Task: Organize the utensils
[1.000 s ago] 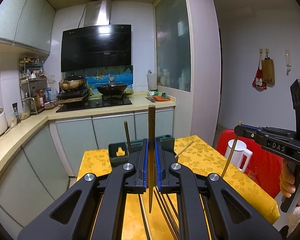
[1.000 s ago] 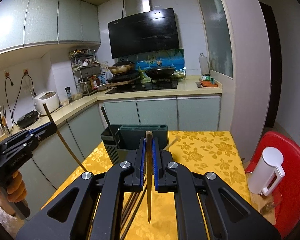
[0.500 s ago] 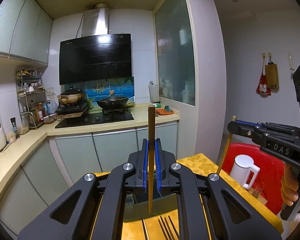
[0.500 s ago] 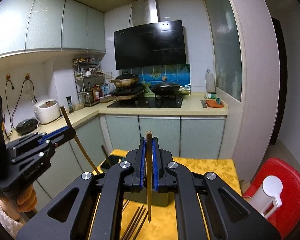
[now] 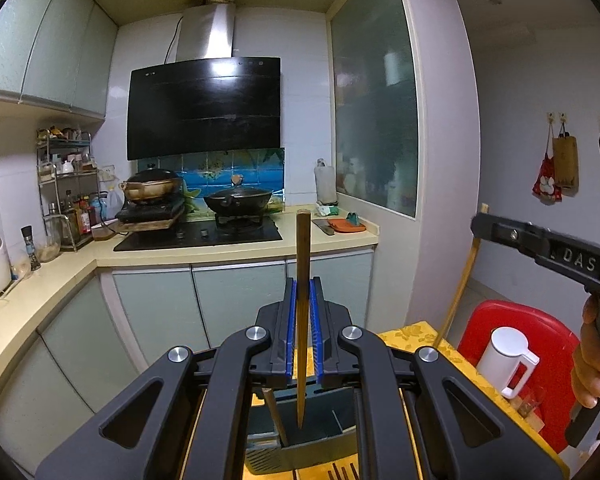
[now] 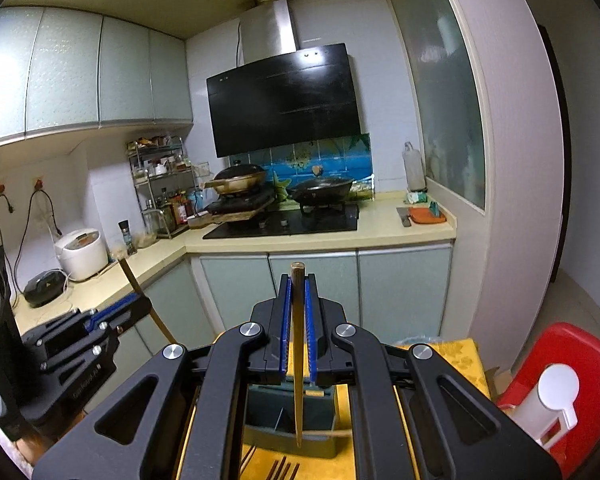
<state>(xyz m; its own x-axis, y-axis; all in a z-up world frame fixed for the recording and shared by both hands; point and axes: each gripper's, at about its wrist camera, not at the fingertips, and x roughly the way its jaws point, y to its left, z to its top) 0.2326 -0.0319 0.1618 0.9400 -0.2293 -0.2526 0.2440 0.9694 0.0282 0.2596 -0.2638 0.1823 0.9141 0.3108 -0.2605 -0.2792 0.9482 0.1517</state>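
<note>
While both grippers are raised above the yellow-clothed counter point(image 5: 406, 334), each carries one chopstick.

Left gripper point(image 5: 303, 292): blue-padded fingers point(image 5: 290, 320) pressed onto a brown chopstick point(image 5: 302, 320), held upright; its thin tip hangs over the dark utensil holder point(image 5: 312, 420) standing on the counter.

Right gripper point(image 6: 296, 288): fingers point(image 6: 286, 320) likewise pinching a second chopstick point(image 6: 298, 360), upright, tip over the same holder point(image 6: 268, 416).

Holder contents: one brown stick point(image 5: 274, 412) leaning inside a compartment; which compartment cannot be told.

Loose utensils: several dark chopsticks point(image 6: 284, 470) lying on the cloth just in front of the holder, partly hidden.

Beside the counter: white kettle point(image 5: 508, 360) on a red stool point(image 5: 540, 320).

Background: wok point(image 5: 238, 198) on the stove, rice cooker point(image 6: 82, 252), spice rack point(image 5: 66, 184).
</note>
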